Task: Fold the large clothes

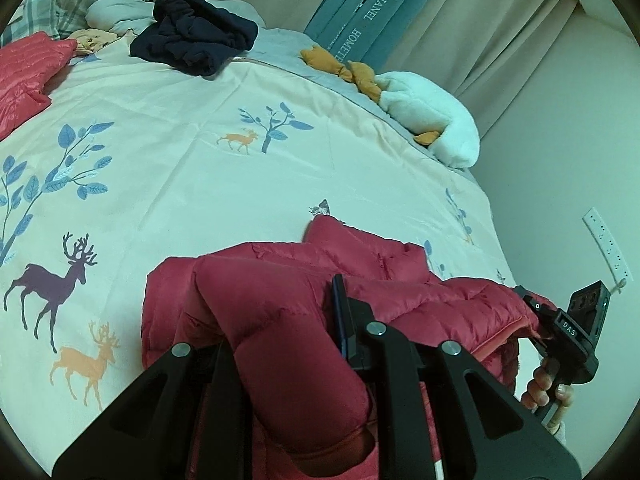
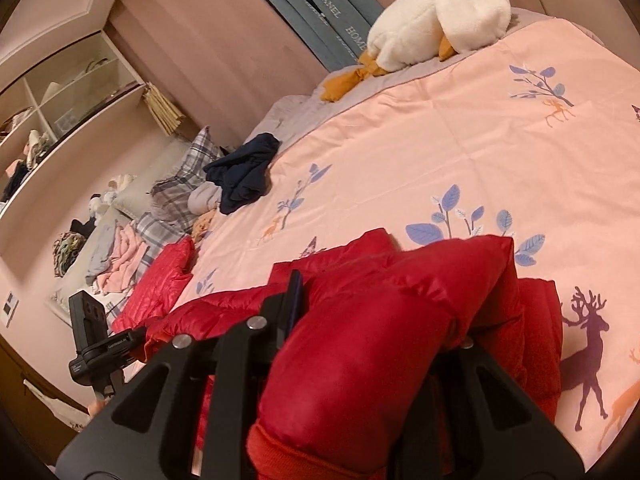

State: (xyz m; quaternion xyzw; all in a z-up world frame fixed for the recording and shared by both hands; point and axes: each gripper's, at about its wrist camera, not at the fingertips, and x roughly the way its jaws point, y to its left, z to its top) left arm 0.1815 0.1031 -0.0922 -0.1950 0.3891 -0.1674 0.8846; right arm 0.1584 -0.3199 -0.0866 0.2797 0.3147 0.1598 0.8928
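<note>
Both tools clamp red puffer jacket (image 1: 288,320) | left tool (image 1: 280,344) | right tool (image 2: 360,344) | jacket bunched between fingers

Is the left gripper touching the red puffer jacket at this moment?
Touching. In the left wrist view, the left gripper is closed on a thick fold of the red puffer jacket, which bulges between the fingers and drapes over them.
</note>
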